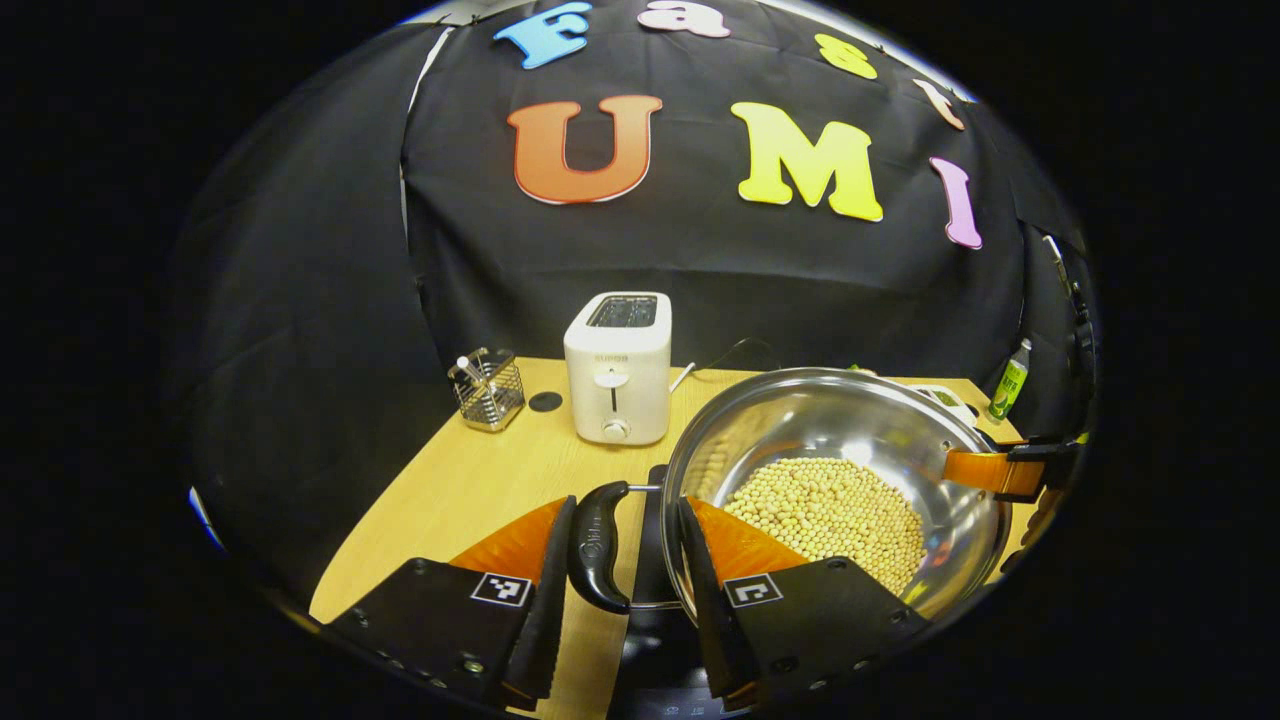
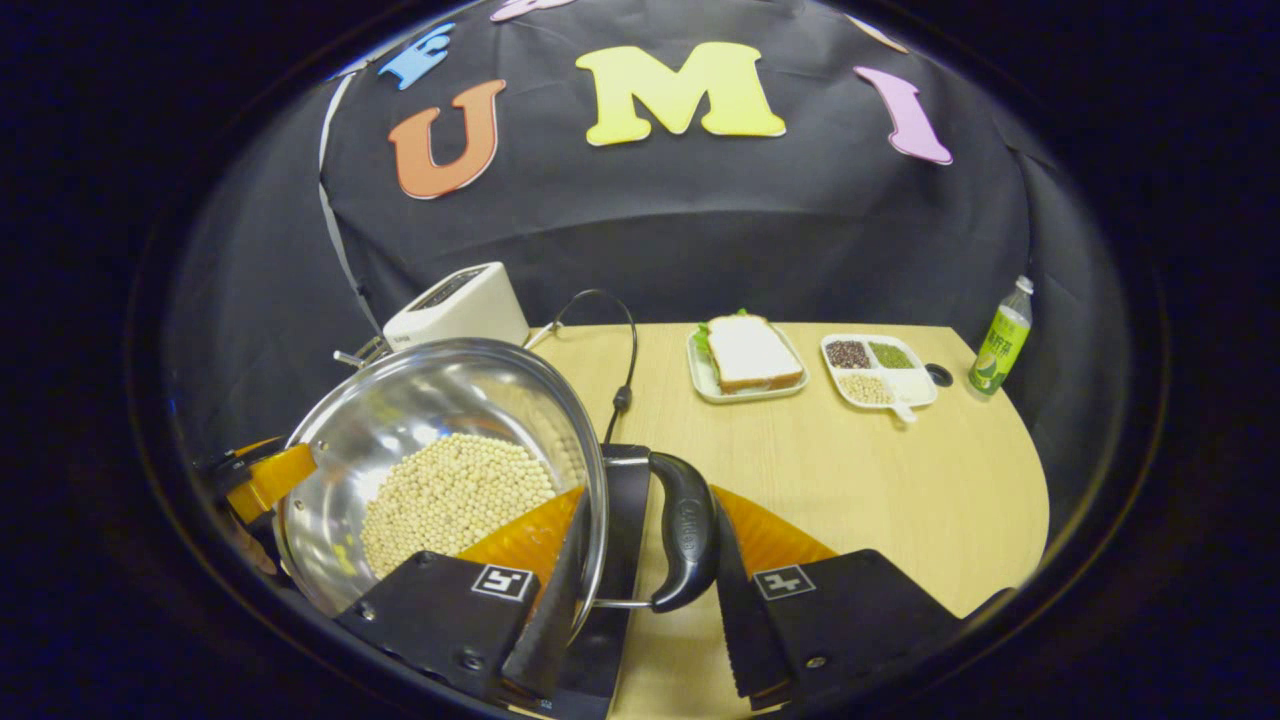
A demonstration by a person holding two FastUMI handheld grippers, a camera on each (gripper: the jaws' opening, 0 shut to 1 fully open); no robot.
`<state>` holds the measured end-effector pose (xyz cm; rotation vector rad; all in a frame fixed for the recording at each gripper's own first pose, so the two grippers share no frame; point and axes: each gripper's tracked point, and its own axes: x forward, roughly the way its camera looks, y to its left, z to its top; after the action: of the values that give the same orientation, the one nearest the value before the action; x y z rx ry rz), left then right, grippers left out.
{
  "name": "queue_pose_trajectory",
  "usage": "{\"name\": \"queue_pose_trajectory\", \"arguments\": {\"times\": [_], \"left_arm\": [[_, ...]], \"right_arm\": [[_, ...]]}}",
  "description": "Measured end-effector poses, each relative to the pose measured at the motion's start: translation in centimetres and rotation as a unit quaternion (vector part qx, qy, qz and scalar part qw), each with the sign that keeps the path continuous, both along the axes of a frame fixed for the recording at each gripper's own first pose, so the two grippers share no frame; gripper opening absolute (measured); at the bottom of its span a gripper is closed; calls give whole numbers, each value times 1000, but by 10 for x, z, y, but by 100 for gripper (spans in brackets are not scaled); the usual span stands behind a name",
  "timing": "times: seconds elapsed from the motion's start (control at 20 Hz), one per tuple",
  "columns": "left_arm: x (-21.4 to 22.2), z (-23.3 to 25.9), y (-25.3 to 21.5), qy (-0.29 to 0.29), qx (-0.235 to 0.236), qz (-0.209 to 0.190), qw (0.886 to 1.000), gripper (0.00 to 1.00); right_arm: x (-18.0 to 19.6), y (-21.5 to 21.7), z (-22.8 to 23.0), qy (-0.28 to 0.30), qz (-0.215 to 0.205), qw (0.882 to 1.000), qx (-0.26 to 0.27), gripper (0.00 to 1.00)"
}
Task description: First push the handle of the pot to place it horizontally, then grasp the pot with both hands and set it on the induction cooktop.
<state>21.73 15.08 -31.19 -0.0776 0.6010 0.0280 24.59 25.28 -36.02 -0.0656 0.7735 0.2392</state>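
- The left tool stands spread wide, one finger outside the pot's black side handle and the other inside the rim; neither visibly presses.
- The right tool straddles the opposite handle likewise.
- The pot, holding beans, sits upright over the black cooktop near the surface's front edge, handles level on either side.

Each claw has black finger mounts with small screws and a square black-and-white marker tag.
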Motion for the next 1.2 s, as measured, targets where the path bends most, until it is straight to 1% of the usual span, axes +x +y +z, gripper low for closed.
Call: {"name": "queue_pose_trajectory", "arguments": {"times": [0.1,0.15,0.2,0.25,0.45,0.55,0.6,0.65,0.7,0.85,0.9,0.95,1.1,1.2], "left_arm": [[5,-9,1,6,-1,1,1000,55],[6,-12,1,9,-1,2,1000,55],[6,-15,2,10,0,3,1000,55],[4,-18,4,10,0,4,1000,55],[4,-35,5,22,-14,4,1000,55],[11,-37,9,12,-19,2,1000,55],[8,-40,8,23,-17,2,1000,55],[10,-39,8,16,-14,1,1000,55],[8,-41,8,22,-16,2,1000,55],[8,-38,10,19,-18,0,1000,55],[7,-38,10,22,-19,-1,1000,46],[8,-38,10,19,-18,-2,1000,56],[9,-38,10,18,-20,-5,1000,59],[9,-38,11,17,-26,2,1000,60]], "right_arm": [[4,3,-11,2,1,1000,-5,65],[6,4,-16,6,0,1000,-4,66],[6,6,-20,9,1,1000,-2,65],[7,7,-23,13,1,1000,1,65],[8,8,-35,9,2,1000,-6,65],[11,9,-36,0,5,1000,-11,66],[10,9,-35,-2,4,1000,-10,66],[11,10,-36,-6,4,1000,-7,65],[12,10,-35,-10,4,1000,-3,66],[15,10,-36,-16,6,1000,3,65],[14,9,-36,-17,6,1000,4,67],[13,8,-35,-20,4,1000,9,67],[13,8,-34,-26,1,999,20,69],[9,6,-31,-28,4,999,25,70]]}}
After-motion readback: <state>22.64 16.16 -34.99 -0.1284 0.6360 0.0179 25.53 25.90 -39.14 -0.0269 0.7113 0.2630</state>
